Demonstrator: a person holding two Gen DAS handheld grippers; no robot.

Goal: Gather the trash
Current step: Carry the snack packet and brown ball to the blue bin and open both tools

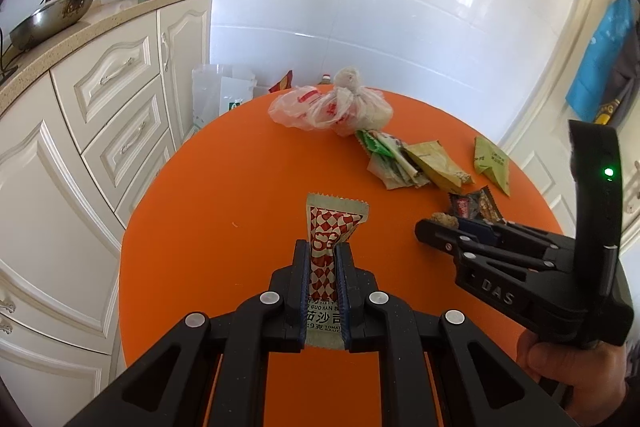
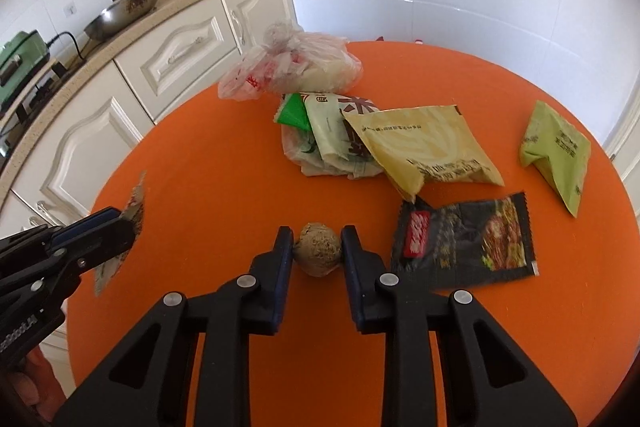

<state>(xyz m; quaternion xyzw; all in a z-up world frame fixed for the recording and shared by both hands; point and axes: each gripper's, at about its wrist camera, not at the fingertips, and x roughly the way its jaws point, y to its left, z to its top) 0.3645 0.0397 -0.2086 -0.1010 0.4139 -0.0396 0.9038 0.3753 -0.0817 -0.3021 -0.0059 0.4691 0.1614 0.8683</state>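
Orange tabletop (image 1: 224, 155) spreads under both my tools, and each one already has a piece of trash. My left gripper (image 1: 323, 255) is pinching a red-and-white checked ketchup sachet (image 1: 332, 227), jaws pressed on its two long edges; the sachet's long axis runs straight ahead along my fingers, its crimped end sticking out past the tips, lifted clear of the table. My right gripper (image 2: 317, 247) is closed around a small brown crumbly ball (image 2: 320, 247), one pad touching each side; I cannot tell if it rests on the table or hangs just above it.

What remains lies ahead and to the right, so my right hand is the nearer one. A black snack wrapper (image 2: 464, 243) sits just beside the right fingers. Beyond it a yellow packet (image 2: 424, 147) overlaps a pile of green and white wrappers (image 2: 320, 131), a light green packet (image 2: 556, 155) lies well apart at the right edge, and a knotted plastic bag (image 2: 296, 67) sits at the far side.

On the sachet I read "GUO HAN", "9克" and "TOMATO"; the other gripper's body shows "DAS". Printing on the remaining packets is too small or blurred to read.

I see no bin in either view, so I judge both loads need carrying away first.
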